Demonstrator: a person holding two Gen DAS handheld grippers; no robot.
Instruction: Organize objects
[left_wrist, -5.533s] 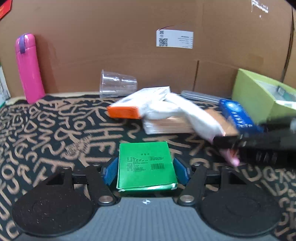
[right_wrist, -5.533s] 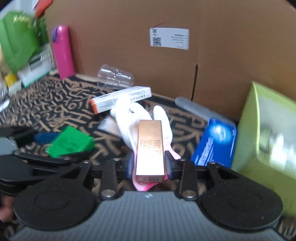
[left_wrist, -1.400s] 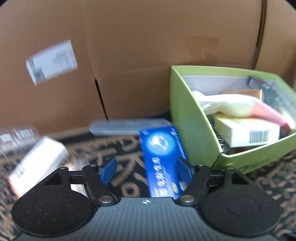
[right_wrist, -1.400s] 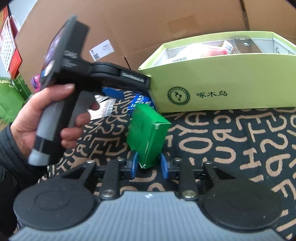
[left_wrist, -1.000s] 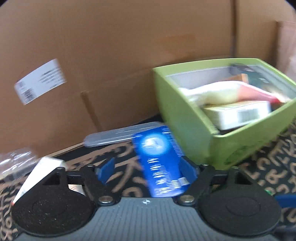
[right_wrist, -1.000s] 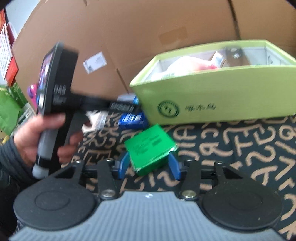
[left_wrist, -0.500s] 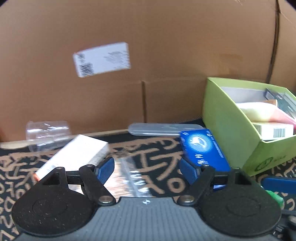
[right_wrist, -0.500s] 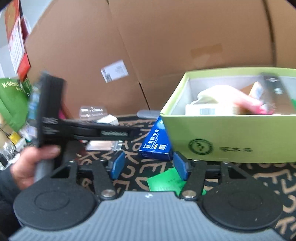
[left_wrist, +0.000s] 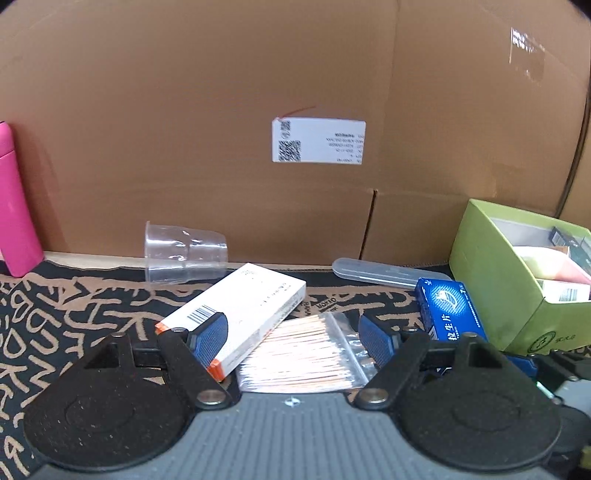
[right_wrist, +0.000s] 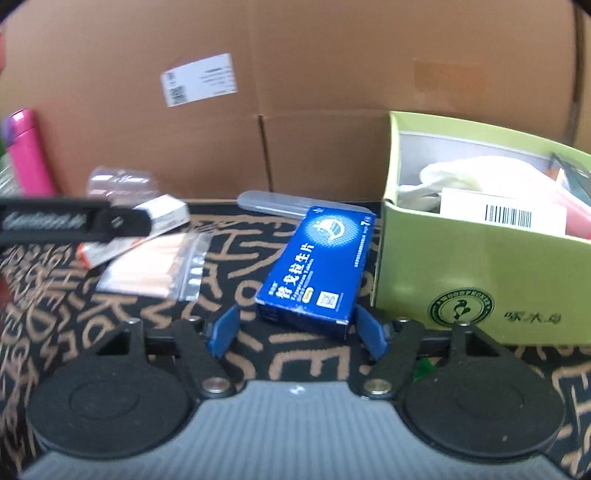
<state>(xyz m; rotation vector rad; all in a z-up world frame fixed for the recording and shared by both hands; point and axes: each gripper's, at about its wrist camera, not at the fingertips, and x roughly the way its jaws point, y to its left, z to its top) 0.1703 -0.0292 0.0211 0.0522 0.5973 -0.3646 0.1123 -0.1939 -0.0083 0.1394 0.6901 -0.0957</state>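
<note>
green bin (right_wrist: 480, 266) at right partly filled; blue box (right_wrist: 314, 266), swab bag (left_wrist: 303, 354), white box (left_wrist: 236, 310) remain; left gripper (left_wrist: 291, 338) and right gripper (right_wrist: 297, 328) jaws apart, empty.

You have two grippers in play: the left gripper (left_wrist: 291, 338) and the right gripper (right_wrist: 297, 328). On the worktop (left_wrist: 74, 310) you can count one blue box (right_wrist: 316, 266), one white box with an orange end (left_wrist: 240, 314), one clear bag of cotton swabs (left_wrist: 306, 358), one clear plastic cup (left_wrist: 183, 253) lying on its side, one clear slim case (left_wrist: 384, 275) along the back edge, and one pink bottle (left_wrist: 14, 206) at the back left corner. There is one green bin (right_wrist: 476, 280) at the right edge; inside it you can make out one white glove (right_wrist: 461, 173) and one barcoded white box (right_wrist: 502, 212), while the rest is too hidden to count. One white label (left_wrist: 318, 141) sits on the cardboard behind.
</note>
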